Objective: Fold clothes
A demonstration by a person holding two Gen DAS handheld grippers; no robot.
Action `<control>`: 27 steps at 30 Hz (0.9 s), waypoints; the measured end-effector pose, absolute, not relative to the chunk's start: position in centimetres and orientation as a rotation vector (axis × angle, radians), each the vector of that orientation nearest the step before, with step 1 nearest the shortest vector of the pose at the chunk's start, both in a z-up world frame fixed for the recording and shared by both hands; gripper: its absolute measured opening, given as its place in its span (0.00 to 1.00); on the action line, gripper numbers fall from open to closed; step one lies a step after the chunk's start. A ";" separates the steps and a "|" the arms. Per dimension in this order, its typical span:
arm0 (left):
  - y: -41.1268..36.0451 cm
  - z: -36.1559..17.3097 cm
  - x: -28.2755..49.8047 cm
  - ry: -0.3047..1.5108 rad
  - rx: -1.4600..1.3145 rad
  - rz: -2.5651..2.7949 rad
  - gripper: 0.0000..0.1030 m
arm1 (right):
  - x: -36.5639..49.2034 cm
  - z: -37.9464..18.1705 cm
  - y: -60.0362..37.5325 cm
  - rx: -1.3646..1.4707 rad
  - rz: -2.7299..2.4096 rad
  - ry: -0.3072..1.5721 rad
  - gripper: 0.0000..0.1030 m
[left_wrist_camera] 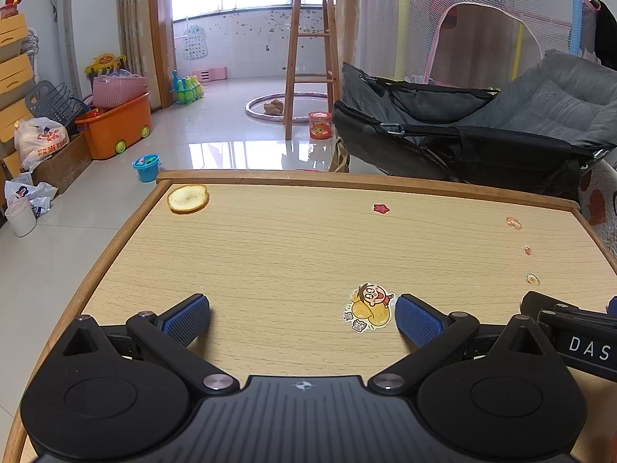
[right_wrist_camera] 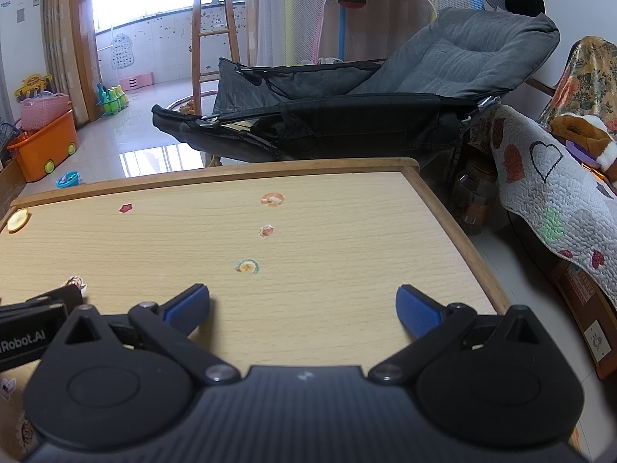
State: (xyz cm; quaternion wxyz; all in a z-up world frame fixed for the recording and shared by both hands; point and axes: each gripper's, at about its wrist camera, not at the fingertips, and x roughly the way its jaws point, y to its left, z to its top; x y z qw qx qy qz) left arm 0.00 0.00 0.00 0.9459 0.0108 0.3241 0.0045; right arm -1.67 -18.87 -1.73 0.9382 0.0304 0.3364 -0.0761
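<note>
We hold two grippers low over a pale wooden table point(left_wrist_camera: 270, 239) with a raised rim. The left gripper point(left_wrist_camera: 302, 318) is released, its blue pads point(left_wrist_camera: 187, 318) spread wide apart with nothing between them. The right gripper point(right_wrist_camera: 302, 308) is likewise released and empty; it sits just beside the left one, each showing at the edge of the other's view.

On the tabletop we see only flat things: a cartoon sticker point(left_wrist_camera: 368, 308) near the left gripper's right pad, several small flower stickers point(right_wrist_camera: 246, 266), and a round orange peel point(left_wrist_camera: 187, 198) in the far left corner.

We see no garment on the table; clothes to fold cannot be made out in either view.

On the floor at left stands an orange wheeled bin point(left_wrist_camera: 119, 127) with a pink woven basket point(left_wrist_camera: 117, 88) resting in it; what the basket holds is unclear. A small blue toy bucket point(left_wrist_camera: 146, 166) holds bright bits. Beyond the table sits a grey folding recliner point(right_wrist_camera: 385, 88), and farther off a tall wooden stool point(left_wrist_camera: 308, 58).
</note>
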 end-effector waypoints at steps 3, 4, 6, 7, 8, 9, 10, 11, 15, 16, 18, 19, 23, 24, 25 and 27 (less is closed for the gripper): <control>0.0 0.0 0.0 0.659 0.024 0.010 1.00 | -1.7 -1.7 -19.0 0.061 -0.155 0.687 1.00; 0.0 0.0 0.0 0.659 0.024 0.009 1.00 | -1.7 -1.7 -19.1 0.061 -0.155 0.687 1.00; -0.1 0.0 0.0 0.659 0.024 0.009 1.00 | -1.8 -1.7 -19.2 0.061 -0.154 0.688 1.00; 0.0 0.0 -0.1 0.659 0.024 0.009 1.00 | -1.8 -1.6 -19.2 0.060 -0.154 0.688 1.00; 0.1 0.1 -0.3 0.659 0.023 0.009 1.00 | -1.8 -1.6 -19.3 0.060 -0.154 0.688 1.00; 0.3 0.2 -0.4 0.659 0.022 0.009 1.00 | -1.8 -1.6 -19.3 0.060 -0.153 0.688 1.00; 0.4 0.2 -0.3 0.659 0.022 0.009 1.00 | -1.8 -1.6 -19.4 0.060 -0.153 0.688 1.00; 0.4 0.2 -0.3 0.659 0.022 0.009 1.00 | -1.9 -1.6 -19.4 0.059 -0.153 0.688 1.00; 0.2 0.0 -0.6 0.659 0.022 0.009 1.00 | -1.8 -1.6 -18.9 0.060 -0.155 0.689 1.00; 0.2 0.0 -0.4 0.659 0.022 0.009 1.00 | -1.7 -1.7 -19.0 0.060 -0.155 0.689 1.00; 0.2 0.0 -0.4 0.659 0.022 0.009 1.00 | -1.6 -1.7 -18.9 0.061 -0.156 0.690 1.00; 0.2 0.0 -0.4 0.659 0.022 0.009 1.00 | -1.6 -1.7 -19.0 0.061 -0.156 0.689 1.00; 0.3 0.0 -0.5 0.659 0.022 0.009 1.00 | -1.7 -1.8 -18.9 0.061 -0.157 0.688 1.00; 0.4 0.0 -0.5 0.659 0.022 0.009 1.00 | -1.7 -1.8 -18.9 0.061 -0.157 0.688 1.00; 0.4 0.1 -0.5 0.659 0.021 0.009 1.00 | -1.7 -1.8 -18.9 0.061 -0.157 0.688 1.00; 0.3 0.0 -0.4 0.659 0.021 0.009 1.00 | -1.7 -1.8 -18.9 0.061 -0.157 0.688 1.00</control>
